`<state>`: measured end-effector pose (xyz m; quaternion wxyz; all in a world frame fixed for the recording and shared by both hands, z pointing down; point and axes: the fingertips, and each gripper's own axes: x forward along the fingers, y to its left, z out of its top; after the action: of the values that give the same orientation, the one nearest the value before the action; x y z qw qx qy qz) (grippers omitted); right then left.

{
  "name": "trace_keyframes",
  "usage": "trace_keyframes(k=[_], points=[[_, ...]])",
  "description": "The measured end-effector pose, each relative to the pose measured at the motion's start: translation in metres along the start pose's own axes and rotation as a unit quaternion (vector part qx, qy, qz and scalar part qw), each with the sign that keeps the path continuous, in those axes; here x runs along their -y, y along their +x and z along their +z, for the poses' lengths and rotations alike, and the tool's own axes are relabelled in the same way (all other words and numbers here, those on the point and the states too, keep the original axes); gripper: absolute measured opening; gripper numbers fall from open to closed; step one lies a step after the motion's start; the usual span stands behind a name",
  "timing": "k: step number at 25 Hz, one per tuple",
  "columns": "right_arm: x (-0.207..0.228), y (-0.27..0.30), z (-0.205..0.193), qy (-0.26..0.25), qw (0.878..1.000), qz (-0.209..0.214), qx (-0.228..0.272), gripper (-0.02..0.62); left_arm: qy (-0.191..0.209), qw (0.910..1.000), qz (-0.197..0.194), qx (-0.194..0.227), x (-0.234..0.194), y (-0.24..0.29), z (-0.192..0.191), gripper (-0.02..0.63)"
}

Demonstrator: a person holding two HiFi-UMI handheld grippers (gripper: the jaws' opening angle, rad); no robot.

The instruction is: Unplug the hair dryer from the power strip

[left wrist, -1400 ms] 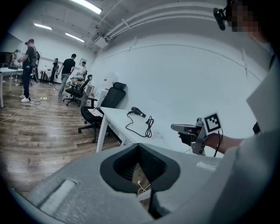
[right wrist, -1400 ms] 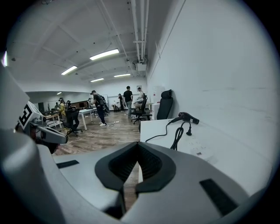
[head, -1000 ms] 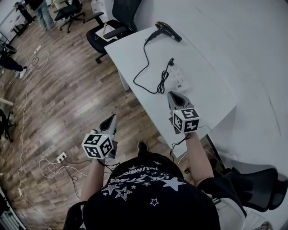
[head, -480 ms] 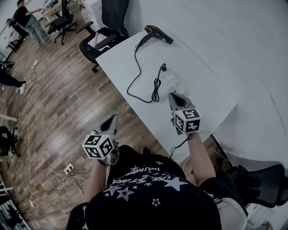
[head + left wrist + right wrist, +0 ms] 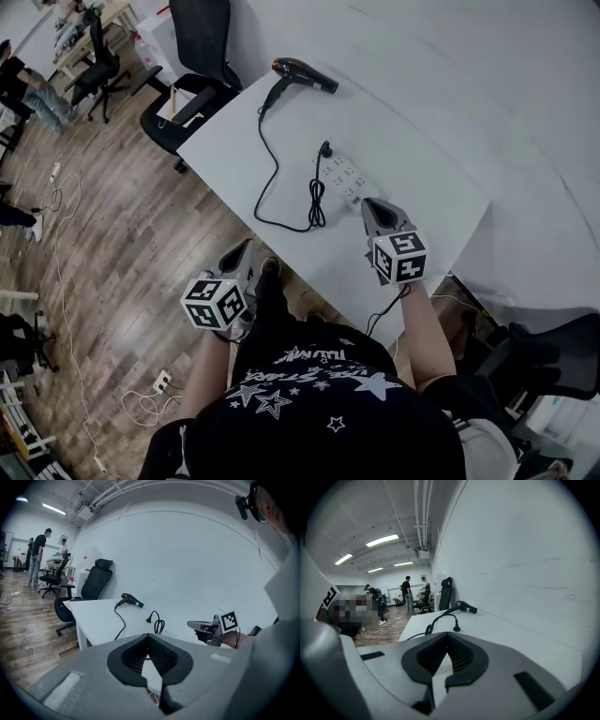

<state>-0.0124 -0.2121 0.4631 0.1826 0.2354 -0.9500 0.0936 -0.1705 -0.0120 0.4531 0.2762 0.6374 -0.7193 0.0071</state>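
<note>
A black hair dryer (image 5: pixel 302 74) lies at the far end of the white table (image 5: pixel 422 159). Its black cord (image 5: pixel 260 178) loops along the table to a bundled coil (image 5: pixel 316 201). The plug (image 5: pixel 325 148) stands in the far end of the white power strip (image 5: pixel 348 180). My right gripper (image 5: pixel 371 202) hovers shut and empty just short of the strip's near end. My left gripper (image 5: pixel 247 247) is shut and empty over the floor, off the table's left edge. The dryer (image 5: pixel 466 606) and the plug (image 5: pixel 453 628) show ahead in the right gripper view.
A black office chair (image 5: pixel 192 56) stands at the table's far left end, another (image 5: pixel 553 361) at the right behind me. Loose cables (image 5: pixel 56 234) and a floor power strip (image 5: pixel 161 382) lie on the wooden floor. A white wall runs along the table's right side.
The person has stepped closer to the table, which now sits lower and further left in view. The right gripper is nearer the power strip. Both grippers stay shut.
</note>
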Motion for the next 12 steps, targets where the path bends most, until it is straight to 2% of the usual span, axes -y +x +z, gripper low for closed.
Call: trace_keyframes(k=[4,12], points=[[0.030,0.002,0.001,0.041,0.998,-0.045,0.000,0.009,0.032,0.9985,-0.041,-0.015,-0.002,0.040,0.026,0.006],[0.061,0.023,0.002,0.078,0.990,-0.121,-0.014,0.009,0.061,0.9903,-0.115,-0.050,-0.020,0.112,0.066,0.006]])
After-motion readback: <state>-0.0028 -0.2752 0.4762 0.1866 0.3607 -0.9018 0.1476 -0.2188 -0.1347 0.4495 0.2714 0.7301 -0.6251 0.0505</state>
